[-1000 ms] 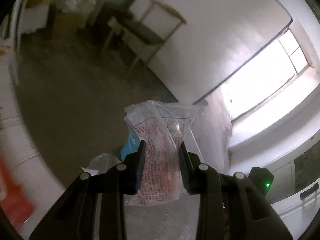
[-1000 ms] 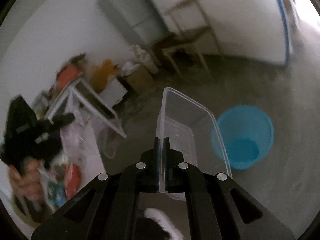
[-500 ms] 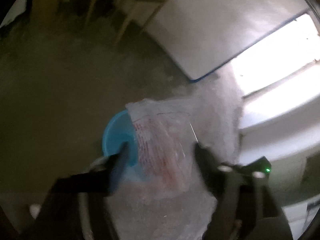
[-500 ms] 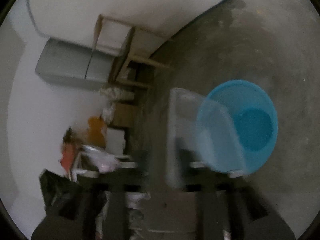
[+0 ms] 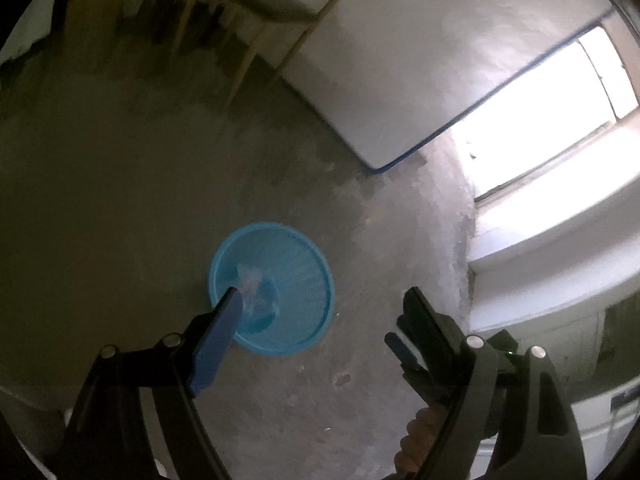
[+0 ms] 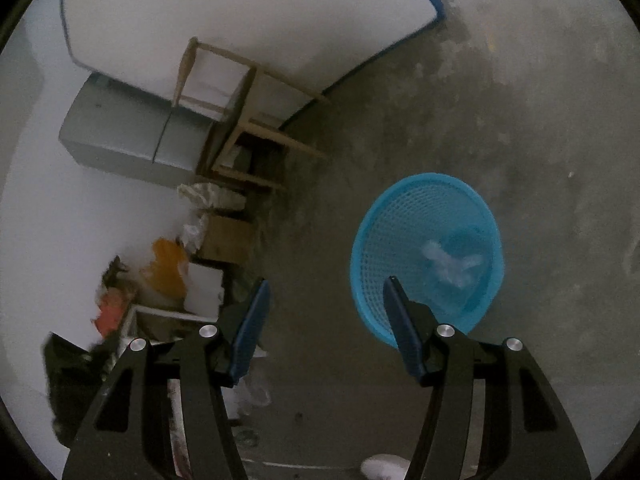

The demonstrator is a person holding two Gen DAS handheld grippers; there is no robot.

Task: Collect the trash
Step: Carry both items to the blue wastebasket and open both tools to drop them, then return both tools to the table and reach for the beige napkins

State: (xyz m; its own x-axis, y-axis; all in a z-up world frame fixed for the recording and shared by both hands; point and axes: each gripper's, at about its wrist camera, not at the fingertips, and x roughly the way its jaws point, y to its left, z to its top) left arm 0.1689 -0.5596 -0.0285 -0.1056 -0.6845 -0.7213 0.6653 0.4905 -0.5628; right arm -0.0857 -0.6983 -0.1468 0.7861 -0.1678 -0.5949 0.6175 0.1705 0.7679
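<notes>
Drop step judged complete: my left gripper (image 5: 320, 300) and my right gripper (image 6: 326, 284) both hang released and empty above the blue mesh basket (image 6: 400, 216), which stands on the bare concrete floor (image 6: 520, 100). The clear, crumpled plastic trash (image 6: 452, 264) lies at the bottom of the basket. Next, I must turn to the cluttered tabletop (image 6: 160, 312) and close on another piece.

No readable text, label, brand, number or sign in either view; the clear plastic trash (image 6: 454, 266) lying in the blue basket (image 6: 384, 236) shows no legible print.
</notes>
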